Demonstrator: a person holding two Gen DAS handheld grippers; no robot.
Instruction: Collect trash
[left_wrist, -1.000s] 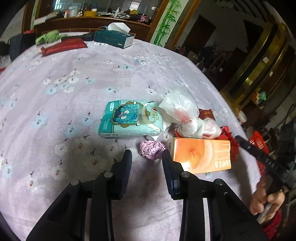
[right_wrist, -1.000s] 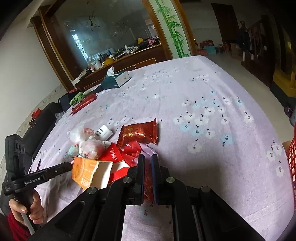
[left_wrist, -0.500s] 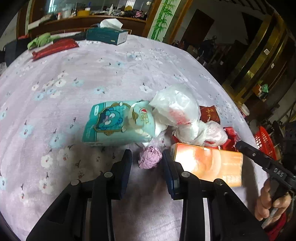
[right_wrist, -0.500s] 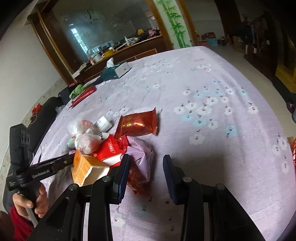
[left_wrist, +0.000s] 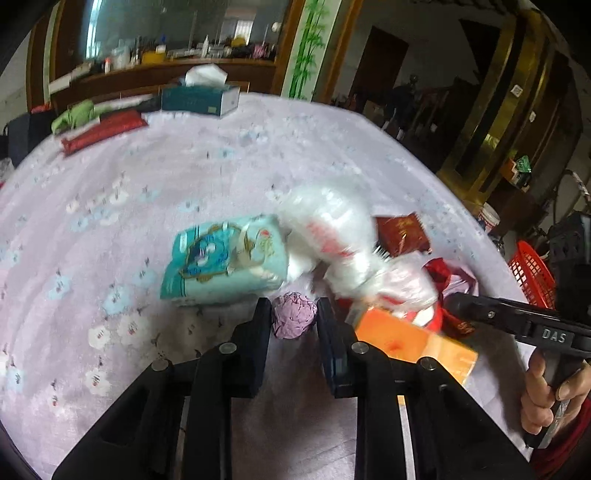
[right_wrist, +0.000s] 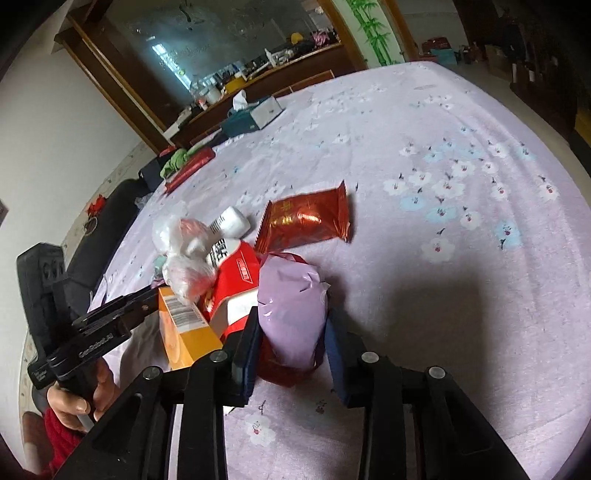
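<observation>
A trash pile lies on the lilac flowered tablecloth (left_wrist: 155, 177). A crumpled purple paper ball (left_wrist: 294, 320) sits on the cloth, and my left gripper (left_wrist: 294, 316) is shut on it, a finger touching each side. Beside it are a teal tissue pack (left_wrist: 225, 258), white plastic bags (left_wrist: 328, 229) and an orange box (left_wrist: 413, 341). My right gripper (right_wrist: 291, 332) is open and straddles a lilac plastic packet (right_wrist: 291, 295) that lies on red wrappers (right_wrist: 236, 273). A shiny red snack packet (right_wrist: 304, 219) lies just beyond.
A red basket (left_wrist: 532, 273) stands past the table's right edge. A teal tissue box (left_wrist: 201, 98), a red pouch (left_wrist: 103, 129) and a green cloth (left_wrist: 72, 114) sit at the far side. A hand (left_wrist: 543, 398) holds the right gripper's handle.
My left gripper moved forward and narrowed onto the purple ball. My right gripper, shut a second ago, opened and advanced around the lilac packet.
</observation>
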